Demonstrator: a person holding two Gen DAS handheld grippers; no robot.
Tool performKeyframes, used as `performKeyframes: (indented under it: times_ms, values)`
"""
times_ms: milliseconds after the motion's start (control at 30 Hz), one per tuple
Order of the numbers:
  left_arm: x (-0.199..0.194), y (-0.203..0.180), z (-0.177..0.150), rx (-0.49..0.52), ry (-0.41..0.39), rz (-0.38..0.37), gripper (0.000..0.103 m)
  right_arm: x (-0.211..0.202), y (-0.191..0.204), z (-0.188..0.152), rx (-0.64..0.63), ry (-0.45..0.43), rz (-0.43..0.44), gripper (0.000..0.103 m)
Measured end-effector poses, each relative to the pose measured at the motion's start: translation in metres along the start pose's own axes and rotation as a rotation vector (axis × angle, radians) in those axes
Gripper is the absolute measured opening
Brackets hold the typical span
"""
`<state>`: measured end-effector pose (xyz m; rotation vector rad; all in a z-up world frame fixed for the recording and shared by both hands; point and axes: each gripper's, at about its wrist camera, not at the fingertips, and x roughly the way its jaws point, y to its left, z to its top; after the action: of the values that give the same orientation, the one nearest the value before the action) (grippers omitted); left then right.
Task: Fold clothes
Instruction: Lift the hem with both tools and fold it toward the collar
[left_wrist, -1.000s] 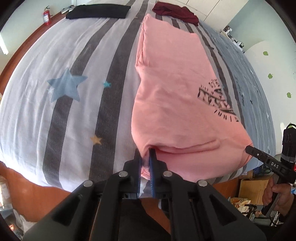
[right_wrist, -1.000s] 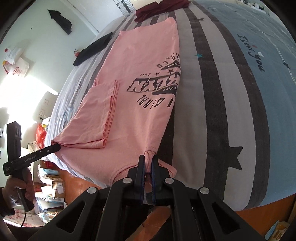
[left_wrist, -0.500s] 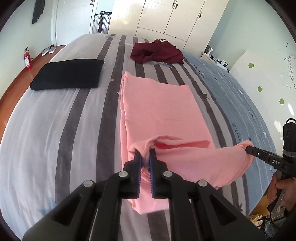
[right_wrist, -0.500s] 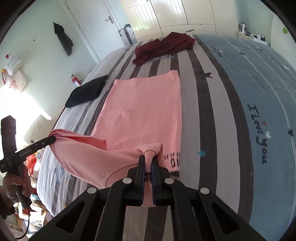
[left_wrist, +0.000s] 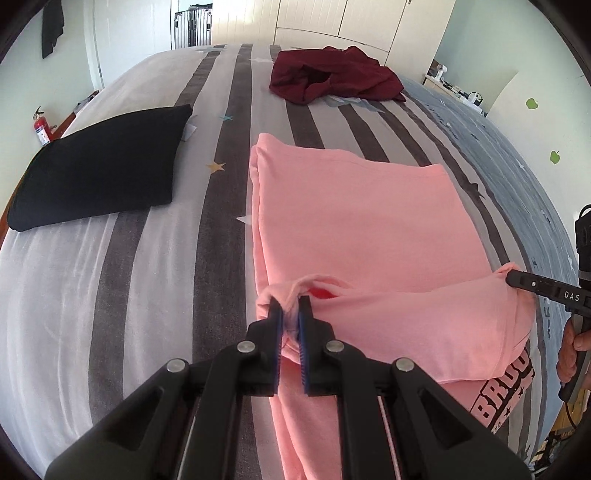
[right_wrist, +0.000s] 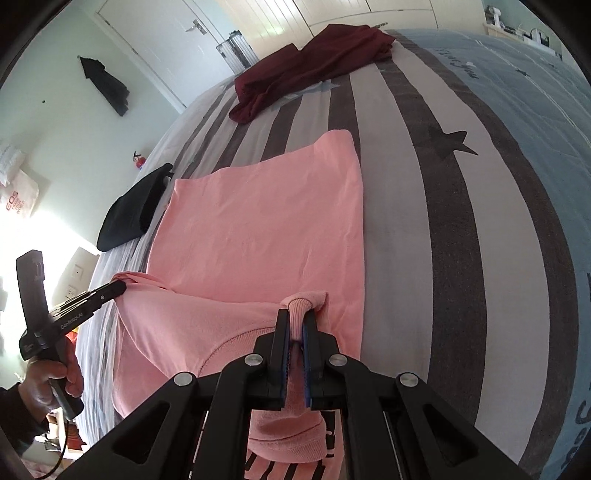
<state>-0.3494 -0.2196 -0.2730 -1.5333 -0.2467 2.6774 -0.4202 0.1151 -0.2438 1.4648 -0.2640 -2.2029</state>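
Observation:
A pink T-shirt (left_wrist: 362, 218) with a dark print lies along the striped bed (left_wrist: 110, 258), its near end lifted and carried over the far part. My left gripper (left_wrist: 290, 306) is shut on the shirt's left shoulder edge. My right gripper (right_wrist: 295, 321) is shut on the ribbed collar by the right side of the pink T-shirt (right_wrist: 258, 229). In the left wrist view the right gripper (left_wrist: 517, 282) shows at the far right, and in the right wrist view the left gripper (right_wrist: 118, 286) shows at the left, each pinching pink cloth.
A folded black garment (left_wrist: 96, 173) lies on the left of the bed. A crumpled maroon garment (left_wrist: 332, 79) sits at the far end. A red fire extinguisher (left_wrist: 41, 125) stands by the left wall. A hand (right_wrist: 51, 380) holds the left gripper's handle.
Both grippers have carried the shirt's near end up off the bed edge and forward over its far part; the printed front is now mostly covered by the folded layer.

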Motion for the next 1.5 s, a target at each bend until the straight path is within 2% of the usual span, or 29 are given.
performKeyframes:
  times_ms: [133, 167, 267, 367, 433, 500, 567, 733, 900, 1000, 1200, 1267, 1367, 1500]
  values:
    - [0.015, 0.005, -0.001, -0.038, 0.055, -0.002, 0.007, 0.021, -0.012, 0.016, 0.012, 0.023, 0.016, 0.006]
    - [0.02, 0.008, -0.001, -0.054, 0.079, -0.006, 0.007, 0.025, -0.014, 0.017, 0.016, 0.037, 0.019, 0.008]
    - [0.012, 0.018, -0.001, -0.141, 0.068, -0.038, 0.01, 0.031, -0.023, 0.019, 0.042, 0.069, 0.027, 0.018]
    - [-0.014, 0.022, -0.005, -0.195, 0.002, -0.026, 0.026, 0.009, -0.028, 0.017, 0.042, 0.008, 0.031, 0.034]
    - [-0.033, 0.019, -0.014, -0.194, -0.036, -0.017, 0.045, -0.013, -0.026, 0.01, 0.015, -0.043, 0.023, 0.034]
    - [-0.049, 0.014, -0.025, -0.172, -0.064, -0.009, 0.046, -0.033, -0.021, -0.004, -0.028, -0.074, 0.006, 0.034]
    - [-0.058, 0.003, -0.041, -0.147, -0.082, -0.026, 0.045, -0.043, -0.013, -0.024, -0.059, -0.064, -0.005, 0.034]
    - [-0.041, -0.032, -0.069, -0.086, 0.008, -0.073, 0.021, -0.045, 0.012, -0.076, -0.093, -0.024, -0.007, 0.029]
    - [-0.019, -0.053, -0.074, -0.048, 0.044, -0.051, 0.021, -0.02, 0.034, -0.101, -0.142, 0.026, -0.032, 0.023]
    - [-0.011, -0.055, -0.067, -0.048, 0.048, -0.037, 0.02, -0.008, 0.035, -0.098, -0.154, 0.027, -0.046, 0.022]
    - [-0.003, -0.05, -0.022, -0.041, -0.008, -0.024, 0.02, -0.003, 0.029, -0.05, -0.14, -0.038, -0.048, 0.021]
    - [0.001, -0.043, 0.003, -0.041, -0.037, -0.022, 0.02, 0.001, 0.028, -0.019, -0.137, -0.072, -0.048, 0.021]
    - [0.016, -0.036, 0.046, -0.037, -0.07, 0.003, 0.02, 0.009, 0.021, 0.047, -0.097, -0.135, -0.035, 0.021]
    - [0.016, -0.023, 0.092, -0.074, -0.137, 0.014, 0.02, 0.01, 0.01, 0.121, -0.027, -0.194, -0.028, 0.022]
